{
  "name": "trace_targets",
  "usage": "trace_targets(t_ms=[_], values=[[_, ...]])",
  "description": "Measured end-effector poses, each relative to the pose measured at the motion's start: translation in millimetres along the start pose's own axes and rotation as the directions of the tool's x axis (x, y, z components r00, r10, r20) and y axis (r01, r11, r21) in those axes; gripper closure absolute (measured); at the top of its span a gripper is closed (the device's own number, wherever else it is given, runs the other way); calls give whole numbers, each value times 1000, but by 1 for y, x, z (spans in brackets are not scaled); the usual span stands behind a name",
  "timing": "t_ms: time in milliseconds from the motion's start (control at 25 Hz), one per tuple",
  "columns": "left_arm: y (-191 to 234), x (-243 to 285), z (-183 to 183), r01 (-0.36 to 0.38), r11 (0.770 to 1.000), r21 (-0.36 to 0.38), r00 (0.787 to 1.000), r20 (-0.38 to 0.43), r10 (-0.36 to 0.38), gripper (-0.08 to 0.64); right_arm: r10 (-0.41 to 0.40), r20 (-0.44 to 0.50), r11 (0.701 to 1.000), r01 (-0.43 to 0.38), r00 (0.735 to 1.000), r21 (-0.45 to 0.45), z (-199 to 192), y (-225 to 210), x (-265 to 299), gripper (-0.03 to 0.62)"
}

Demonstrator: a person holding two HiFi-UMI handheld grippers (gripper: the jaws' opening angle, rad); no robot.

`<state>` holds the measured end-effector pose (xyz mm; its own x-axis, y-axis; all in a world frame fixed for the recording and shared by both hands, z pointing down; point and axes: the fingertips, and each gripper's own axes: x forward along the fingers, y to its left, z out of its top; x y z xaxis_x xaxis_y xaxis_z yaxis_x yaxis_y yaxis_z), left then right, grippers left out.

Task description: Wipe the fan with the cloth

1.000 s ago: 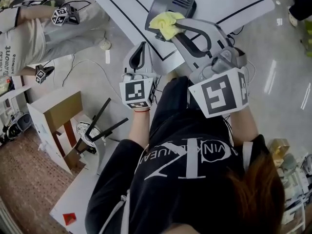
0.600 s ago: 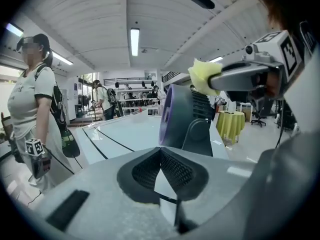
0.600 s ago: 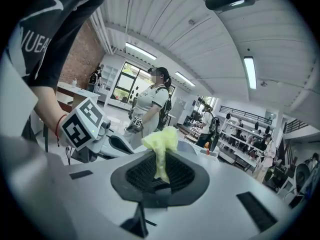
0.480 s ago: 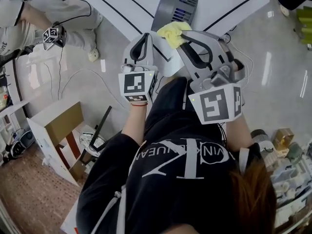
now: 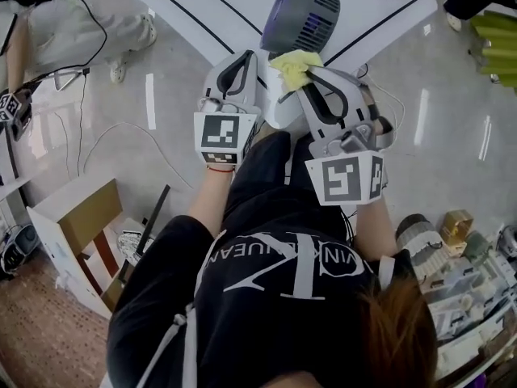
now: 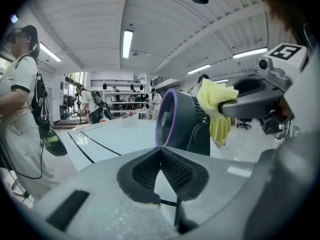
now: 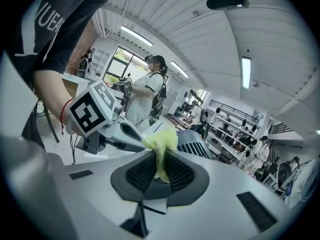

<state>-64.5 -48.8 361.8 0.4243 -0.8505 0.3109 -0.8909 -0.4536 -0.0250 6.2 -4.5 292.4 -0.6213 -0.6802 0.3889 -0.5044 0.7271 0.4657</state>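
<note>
**Q:** What is the condition of each gripper?

**A:** We find the left gripper (image 6: 160, 153) clenched. Its two black ribbed pads meet at the tips and nothing sits between them. It is held to the left of the fan (image 5: 303, 14), apart from it. The right gripper (image 7: 161, 159) is clamped on the cloth (image 7: 160, 140). A fold runs down between the pads, and the rest bunches up beyond the tips.

**Q:** Where do we find the cloth relative to the fan?

**A:** The cloth is at the fan's near side, just beside the rear housing. We cannot confirm contact from any view. The fan stands upright on the table (image 5: 210, 10), close to the table's near edge.

**Q:** What materials and shapes do we note?

**A:**
- **Cloth:** yellow, soft and crumpled, with a loose end hanging down.
- **Fan:** a round, drum-shaped body in dark grey plastic. It has a purple ring at the front and slotted vents on the rear housing.
- **Grippers:** smooth light-grey moulded shells with looped handles. Each carries a cube printed with black-and-white square markers.
- **Table:** a flat, glossy white top marked with thin black lines.
</note>
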Motion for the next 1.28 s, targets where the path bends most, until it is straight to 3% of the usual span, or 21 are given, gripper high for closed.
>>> trace_targets(t_ms=[320, 640, 760, 1080, 1200, 1280], values=[[18, -18, -3, -10, 1000, -1, 1000, 12, 10, 549, 3, -54, 999, 0, 999, 54, -13, 20, 7, 542], [41, -14, 13, -62, 998, -11, 998, 30, 62, 549, -4, 120, 969, -25, 993, 245, 25, -28, -6, 543], [49, -2, 21, -87, 996, -18, 996, 30, 88, 549, -1, 162, 967, -40, 987, 253, 38, -58, -4, 543], [77, 34, 44, -184, 982, -33, 982, 24, 185, 549, 97, 191, 948, -149, 977, 281, 36, -131, 43, 543], [89, 45, 42, -222, 974, -39, 975, 6, 223, 549, 159, 175, 923, -209, 972, 322, 27, -148, 69, 543], [97, 51, 36, -253, 966, -56, 968, -15, 252, 549, 207, 168, 891, -257, 964, 374, 21, -154, 88, 543]])
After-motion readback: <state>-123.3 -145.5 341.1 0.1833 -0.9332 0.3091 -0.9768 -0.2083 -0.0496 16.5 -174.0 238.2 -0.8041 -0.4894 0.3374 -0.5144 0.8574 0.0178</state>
